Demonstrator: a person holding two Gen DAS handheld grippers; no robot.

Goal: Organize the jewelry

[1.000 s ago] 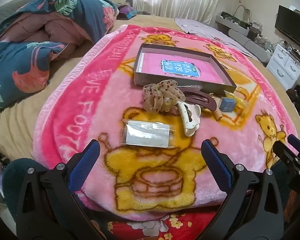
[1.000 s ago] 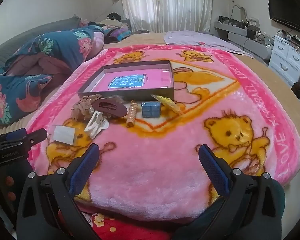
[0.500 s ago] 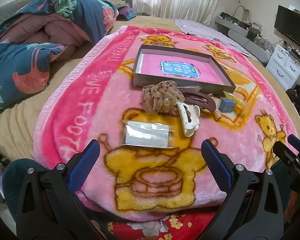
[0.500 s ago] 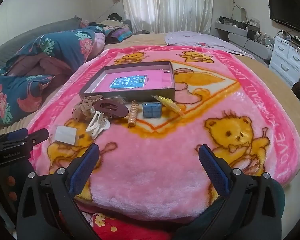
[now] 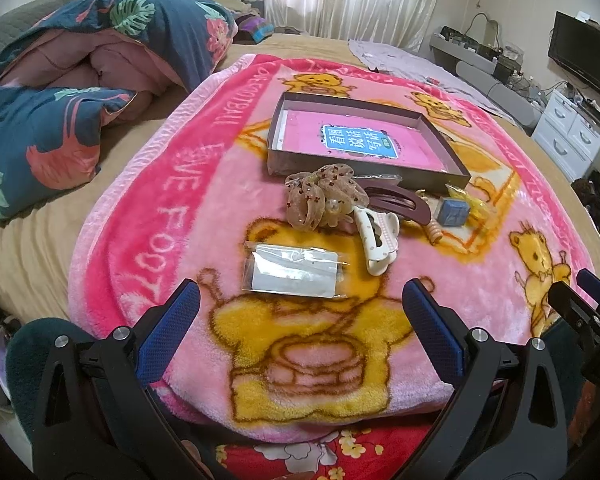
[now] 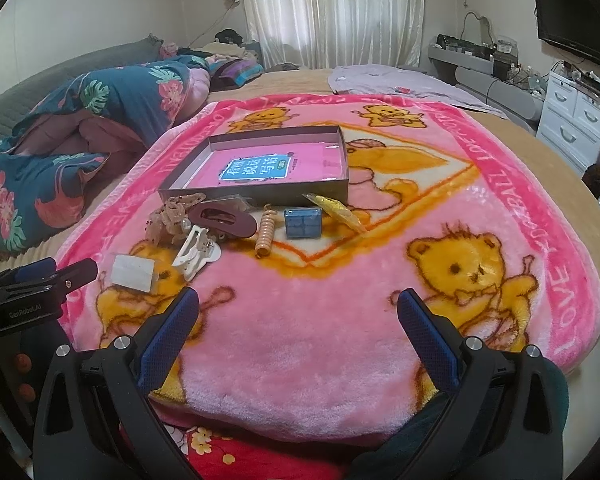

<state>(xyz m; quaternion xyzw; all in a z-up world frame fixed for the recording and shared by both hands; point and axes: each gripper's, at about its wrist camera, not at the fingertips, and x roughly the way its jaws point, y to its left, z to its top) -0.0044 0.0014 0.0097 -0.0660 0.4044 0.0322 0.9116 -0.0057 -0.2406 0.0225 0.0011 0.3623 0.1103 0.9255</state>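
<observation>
A shallow box (image 5: 296,162) (image 6: 260,194) with a pink bottom lies on the pink bear blanket. In front of it sit a sheer brown scrunchie (image 5: 320,196) (image 6: 170,216), a maroon hair clip (image 5: 396,202) (image 6: 222,218), a white claw clip (image 5: 376,238) (image 6: 194,252), a clear packet (image 5: 292,268) (image 6: 134,272), a coiled hair tie (image 6: 265,236), a small blue box (image 5: 453,212) (image 6: 303,222) and a yellow packet (image 6: 338,210). My left gripper (image 5: 300,320) stands open just short of the clear packet. My right gripper (image 6: 298,328) stands open over bare blanket, nearer than the items.
A folded floral duvet (image 5: 60,92) lies on the bed to the left. A white dresser (image 6: 576,116) and a wall television (image 6: 572,40) stand at the right. The blanket's near edge (image 6: 300,428) is close below both grippers.
Both views have crept slightly forward toward the items. Both grippers have stayed open and nothing on the blanket has moved.
</observation>
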